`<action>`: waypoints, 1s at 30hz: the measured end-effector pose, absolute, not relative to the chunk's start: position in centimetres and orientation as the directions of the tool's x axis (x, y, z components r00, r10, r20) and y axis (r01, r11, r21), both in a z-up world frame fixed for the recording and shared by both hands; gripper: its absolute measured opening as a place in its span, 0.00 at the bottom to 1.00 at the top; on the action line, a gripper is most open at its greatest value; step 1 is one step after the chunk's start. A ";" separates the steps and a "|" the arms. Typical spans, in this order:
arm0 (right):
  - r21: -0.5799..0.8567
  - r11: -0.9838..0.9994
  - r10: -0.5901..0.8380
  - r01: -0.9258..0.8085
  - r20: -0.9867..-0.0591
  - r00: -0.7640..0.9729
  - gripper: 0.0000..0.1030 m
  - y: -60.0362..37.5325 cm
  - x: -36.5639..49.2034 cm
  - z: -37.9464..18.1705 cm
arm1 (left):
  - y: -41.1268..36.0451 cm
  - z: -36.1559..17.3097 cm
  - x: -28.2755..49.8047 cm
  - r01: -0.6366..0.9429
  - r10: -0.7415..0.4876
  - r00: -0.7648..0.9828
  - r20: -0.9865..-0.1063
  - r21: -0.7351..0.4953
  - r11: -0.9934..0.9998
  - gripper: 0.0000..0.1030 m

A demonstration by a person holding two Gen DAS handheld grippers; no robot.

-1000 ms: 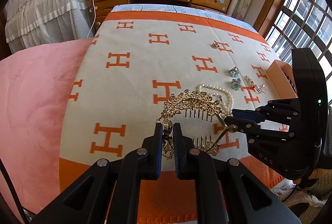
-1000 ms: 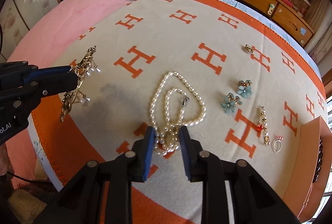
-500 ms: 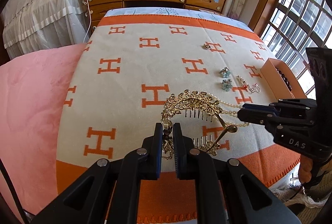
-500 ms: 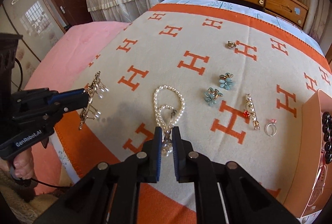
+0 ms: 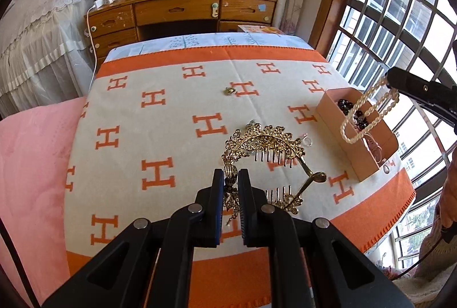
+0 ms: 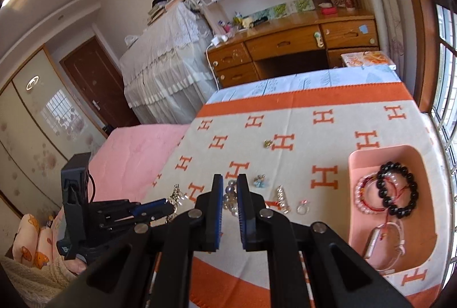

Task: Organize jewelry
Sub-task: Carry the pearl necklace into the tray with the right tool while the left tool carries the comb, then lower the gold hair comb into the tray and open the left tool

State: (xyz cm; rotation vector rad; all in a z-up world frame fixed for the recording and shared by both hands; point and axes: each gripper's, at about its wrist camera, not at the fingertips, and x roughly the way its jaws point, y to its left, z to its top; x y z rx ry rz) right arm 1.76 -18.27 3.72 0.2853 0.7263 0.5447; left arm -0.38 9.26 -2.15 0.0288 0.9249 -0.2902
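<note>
Right now the pearl necklace [image 5: 368,113] dangles from my right hand-held gripper [image 6: 229,193], clamped tight on it, just above the pink box [image 5: 331,119], which already holds a black bead bracelet [image 6: 397,188] and other pieces. My left hand-held gripper [image 5: 230,188] is clenched on the gold hair comb [image 5: 265,145], lifted over the bed. Left on the blanket [image 5: 171,136] (I'd guess roughly half the job): a ring [image 6: 303,206], blue flower earrings [image 6: 259,181], a small gold piece [image 5: 229,91].

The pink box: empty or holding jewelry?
Holding jewelry. The pink box contains a black bead bracelet, a pink bracelet and a watch.
</note>
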 end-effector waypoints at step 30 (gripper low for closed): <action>0.515 0.855 0.391 -0.058 -0.567 0.725 0.09 -35.0 0.7 -2.1 | -15.3 -5.8 7.8 0.512 -0.385 0.384 -0.839 -0.154 0.845 0.08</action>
